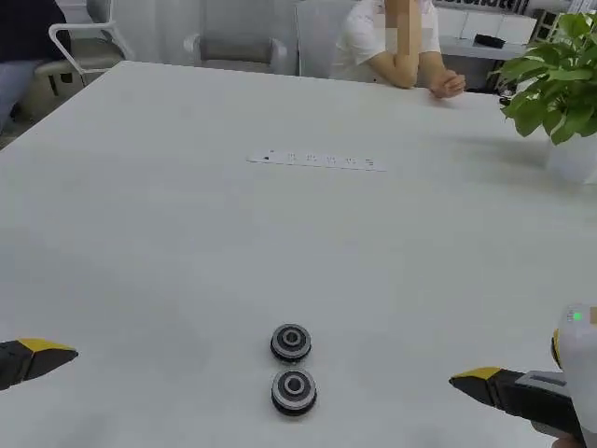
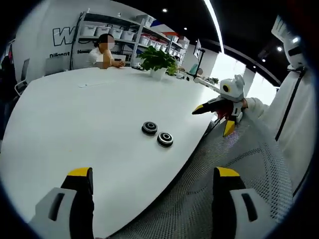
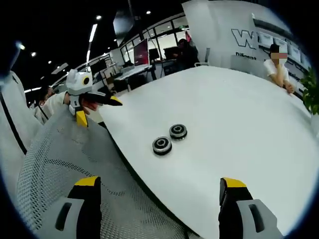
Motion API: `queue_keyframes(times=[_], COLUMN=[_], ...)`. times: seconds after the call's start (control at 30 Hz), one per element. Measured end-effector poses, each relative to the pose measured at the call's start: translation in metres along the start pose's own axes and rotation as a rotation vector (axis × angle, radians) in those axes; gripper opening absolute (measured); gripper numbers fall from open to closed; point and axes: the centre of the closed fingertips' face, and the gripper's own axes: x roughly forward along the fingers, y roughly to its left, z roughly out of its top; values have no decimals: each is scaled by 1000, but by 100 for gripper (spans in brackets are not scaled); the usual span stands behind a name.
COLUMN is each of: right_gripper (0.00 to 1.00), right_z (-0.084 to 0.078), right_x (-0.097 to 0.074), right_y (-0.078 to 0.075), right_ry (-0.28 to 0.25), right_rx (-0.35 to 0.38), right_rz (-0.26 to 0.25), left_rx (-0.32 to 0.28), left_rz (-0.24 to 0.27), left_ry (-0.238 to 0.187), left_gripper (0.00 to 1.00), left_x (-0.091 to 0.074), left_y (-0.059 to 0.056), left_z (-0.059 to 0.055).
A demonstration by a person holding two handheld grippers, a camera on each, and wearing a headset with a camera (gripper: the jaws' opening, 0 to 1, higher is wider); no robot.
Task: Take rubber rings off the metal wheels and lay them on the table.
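You are standing at a broad white table (image 1: pixel 140 215). In the head view, a power strip (image 1: pixel 317 161) is lying flat toward its far half, a plant (image 1: pixel 558 75) is standing at the right edge, and a person (image 1: pixel 392 42) is sitting at the far side, arms resting on the top. The two wheels are lying flat near your edge, the far wheel (image 1: pixel 291 343) just beside the near wheel (image 1: pixel 294 391) with a thin gap showing between them; each is wearing a dark band round its rim. Your left gripper (image 1: pixel 35 357) is poking in at the left edge and your right gripper (image 1: pixel 494 385) at the lower right, both well apart from the wheels.

In the left gripper view, the jaws are standing wide open, holding nothing, over the table edge and a white mesh (image 2: pixel 244 169). The wheels are lying ahead, and the right gripper is hovering beyond them.

In the right gripper view, the jaws are likewise gaping wide and holding nothing. The wheels are sitting ahead near the table edge, and the left gripper is hanging off to the left.
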Motion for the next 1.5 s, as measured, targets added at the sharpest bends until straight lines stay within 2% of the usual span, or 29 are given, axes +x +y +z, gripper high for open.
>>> queue_keyframes(times=[1.5], right_gripper=[99], right_z=[0], right_x=[-1], right_y=[-1], right_ry=[-11], right_rx=[31], right_rz=[-1], left_rx=[1], left_rz=[-5], left_ry=[0], left_gripper=[99], left_x=[1], left_y=[0], left_z=[-1])
